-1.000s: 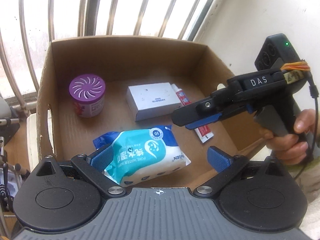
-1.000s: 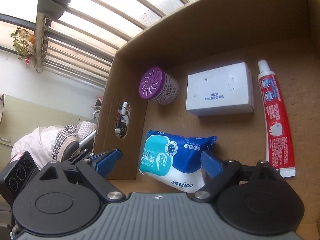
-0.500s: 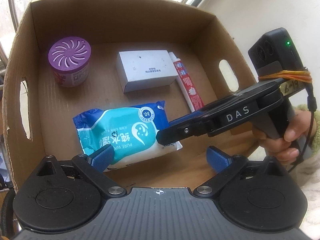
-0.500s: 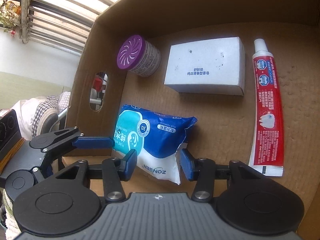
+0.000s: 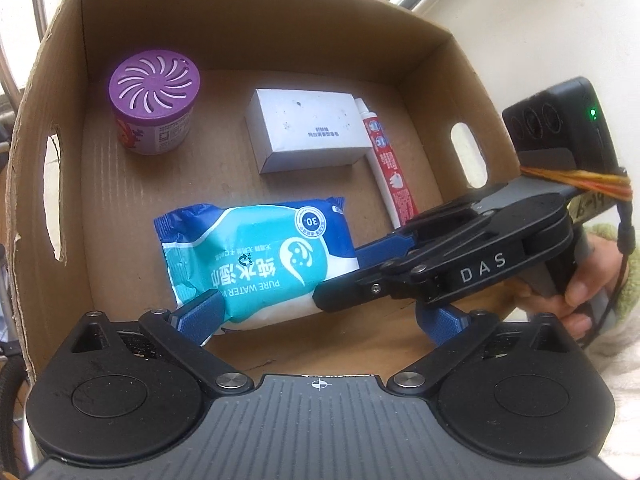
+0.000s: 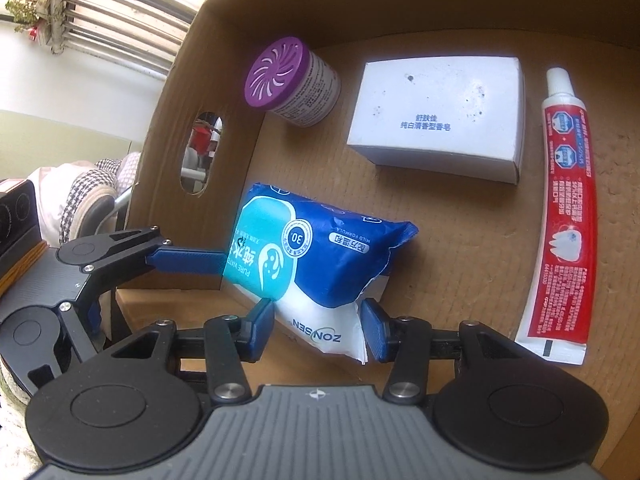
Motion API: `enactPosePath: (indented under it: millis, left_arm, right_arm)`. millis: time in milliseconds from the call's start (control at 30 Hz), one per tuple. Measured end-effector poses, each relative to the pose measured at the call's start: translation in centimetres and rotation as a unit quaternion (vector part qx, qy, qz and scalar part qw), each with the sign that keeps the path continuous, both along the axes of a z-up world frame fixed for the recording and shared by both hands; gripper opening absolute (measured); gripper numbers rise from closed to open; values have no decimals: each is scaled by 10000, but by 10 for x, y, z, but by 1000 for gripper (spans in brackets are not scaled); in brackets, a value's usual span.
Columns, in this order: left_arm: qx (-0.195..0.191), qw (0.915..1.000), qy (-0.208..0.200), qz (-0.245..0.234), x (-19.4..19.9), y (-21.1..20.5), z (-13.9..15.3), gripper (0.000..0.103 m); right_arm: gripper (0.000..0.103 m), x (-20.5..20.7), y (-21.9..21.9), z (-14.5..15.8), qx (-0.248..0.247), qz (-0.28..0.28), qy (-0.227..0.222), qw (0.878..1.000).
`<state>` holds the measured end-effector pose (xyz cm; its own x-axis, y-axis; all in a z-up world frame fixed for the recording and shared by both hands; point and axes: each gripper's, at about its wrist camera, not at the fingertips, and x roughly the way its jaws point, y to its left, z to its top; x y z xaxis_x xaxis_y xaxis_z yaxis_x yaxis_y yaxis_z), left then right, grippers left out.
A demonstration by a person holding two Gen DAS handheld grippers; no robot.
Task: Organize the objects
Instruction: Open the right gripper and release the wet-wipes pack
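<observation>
The cardboard box [image 5: 256, 52] fills the view, open at the top, with a hand slot cut in each side wall. On its floor near the front edge lies the blue-and-white wet wipes pack [image 5: 256, 264], the biggest thing in there, tipped up slightly at one end. Behind it, toward the back wall, the white soap box [image 5: 308, 130] lies flat. Along its right side, just beside it, the red-and-white toothpaste tube [image 5: 390, 164] lies with its cap toward the back wall. In the back left corner the purple-lidded air freshener jar [image 5: 154, 106] stands upright, well apart from the rest. Now the tools: the right gripper [image 6: 318, 330] has just been closing, and its blue fingers [image 6: 260, 328] are drawn in narrow on the pack's white end, one on each side and pressing it. A person's hand [image 5: 580, 284] holds that gripper at the box's right wall. The left gripper [image 5: 320, 312] stands wide, one finger touching the pack's near left corner, the other well clear.
</observation>
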<state>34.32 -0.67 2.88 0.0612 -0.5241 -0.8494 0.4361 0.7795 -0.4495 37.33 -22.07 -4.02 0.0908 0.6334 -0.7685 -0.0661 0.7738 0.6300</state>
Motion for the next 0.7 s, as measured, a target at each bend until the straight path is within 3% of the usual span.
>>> enactPosePath:
  millis: [700]
  left_arm:
    - [-78,9991,-338,226,21,9,2,102]
  right_arm:
    - [52,23,3,7,-82,-73,-171,9998]
